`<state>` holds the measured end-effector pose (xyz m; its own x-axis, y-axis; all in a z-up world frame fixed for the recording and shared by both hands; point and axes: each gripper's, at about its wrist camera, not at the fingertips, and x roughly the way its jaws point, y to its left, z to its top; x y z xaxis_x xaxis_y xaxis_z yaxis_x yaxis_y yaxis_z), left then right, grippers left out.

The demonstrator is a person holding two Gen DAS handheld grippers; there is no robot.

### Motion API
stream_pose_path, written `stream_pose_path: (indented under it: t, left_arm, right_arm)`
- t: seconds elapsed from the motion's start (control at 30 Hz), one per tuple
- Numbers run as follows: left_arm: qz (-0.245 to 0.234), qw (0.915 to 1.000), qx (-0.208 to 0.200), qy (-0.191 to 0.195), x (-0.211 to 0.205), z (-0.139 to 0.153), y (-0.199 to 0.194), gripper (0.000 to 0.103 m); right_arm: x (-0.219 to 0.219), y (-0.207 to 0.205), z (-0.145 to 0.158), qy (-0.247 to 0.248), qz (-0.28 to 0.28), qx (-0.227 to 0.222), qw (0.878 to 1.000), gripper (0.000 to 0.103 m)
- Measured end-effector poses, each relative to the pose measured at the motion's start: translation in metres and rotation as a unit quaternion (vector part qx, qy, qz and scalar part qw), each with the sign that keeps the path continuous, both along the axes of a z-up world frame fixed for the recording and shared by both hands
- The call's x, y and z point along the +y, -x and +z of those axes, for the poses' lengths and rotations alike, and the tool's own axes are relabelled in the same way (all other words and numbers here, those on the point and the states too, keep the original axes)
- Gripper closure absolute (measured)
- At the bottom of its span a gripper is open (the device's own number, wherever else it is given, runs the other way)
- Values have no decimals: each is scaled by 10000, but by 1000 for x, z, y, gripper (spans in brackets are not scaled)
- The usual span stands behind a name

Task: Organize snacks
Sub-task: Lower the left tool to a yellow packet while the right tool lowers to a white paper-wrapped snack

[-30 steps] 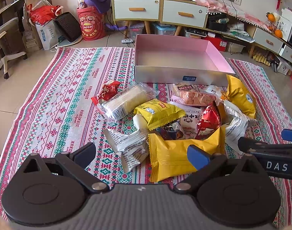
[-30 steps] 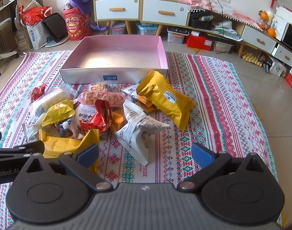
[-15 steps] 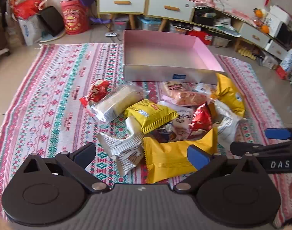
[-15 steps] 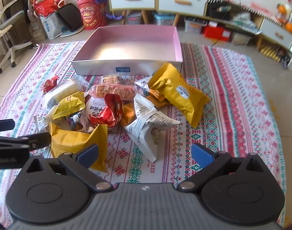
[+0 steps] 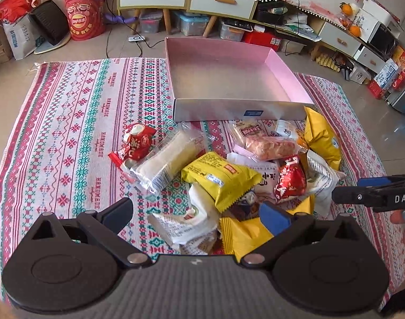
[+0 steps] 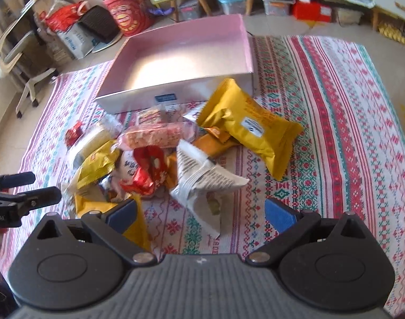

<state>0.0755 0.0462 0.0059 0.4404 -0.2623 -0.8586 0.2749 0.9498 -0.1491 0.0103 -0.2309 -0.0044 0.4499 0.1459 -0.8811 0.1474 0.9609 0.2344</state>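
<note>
On the rug, snacks (image 5: 229,178) sit heaped before the empty pink box (image 5: 237,109); both the left gripper (image 5: 194,214) and right gripper (image 6: 199,214) gape wide, holding nothing. Overlapping slippery wrappers could mean grabbing two packs at once.

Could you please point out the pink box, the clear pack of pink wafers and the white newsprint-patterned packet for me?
pink box (image 5: 229,66): left wrist view, bare inner floor.
clear pack of pink wafers (image 5: 271,145): left wrist view, its middle.
white newsprint-patterned packet (image 6: 202,178): right wrist view, its printed face.

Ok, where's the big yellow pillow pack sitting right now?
In the right wrist view the big yellow pillow pack lies on the rug at the pile's right edge, just in front of the pink box, near its right corner.
</note>
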Motion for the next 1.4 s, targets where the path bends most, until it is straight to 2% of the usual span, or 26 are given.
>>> stream_pose_path:
  t: [0.07, 0.2, 0.33, 0.6, 0.77, 1.13, 1.2, 1.27, 1.33, 1.4]
  left_arm:
    - [2, 9999, 121, 98, 3, -1, -10, 1]
    - [121, 9969, 610, 489, 9, -8, -35, 7]
    - [178, 9948, 869, 500, -1, -11, -54, 15]
    - [395, 9928, 1055, 412, -26, -21, -73, 25]
    - [654, 9886, 1287, 417, -30, -34, -79, 31]
    - [1030, 9844, 1368, 399, -38, -44, -75, 33]
    - [1100, 9837, 1365, 398, -39, -48, -72, 34]
    - [1192, 9828, 1345, 422, -39, -49, -70, 34]
    - [1333, 9808, 1340, 487, -37, -50, -69, 35]
    - [1607, 9753, 1374, 636, -30, -52, -65, 35]
  right_arm:
    - [-5, -3, -1, -38, -126, 6, 9999, 5]
    - [-13, -7, -4, -113, -280, 78, 9995, 11]
    - [-15, -12, -11, -156, -368, 234, 9989, 18]
    - [-18, -16, -19, -431, -520, 345, 9971, 24]
    - [-18, -19, -22, -654, -614, 395, 9952, 30]
    - [-12, -23, -33, -779, -661, 483, 9936, 41]
    - [-12, -23, -32, -815, -638, 453, 9936, 50]
    - [-10, -23, -33, -865, -640, 424, 9933, 54]
    - [-8, -23, -32, -826, -644, 393, 9937, 54]
    - [-7, -22, -33, -816, -657, 375, 9938, 55]
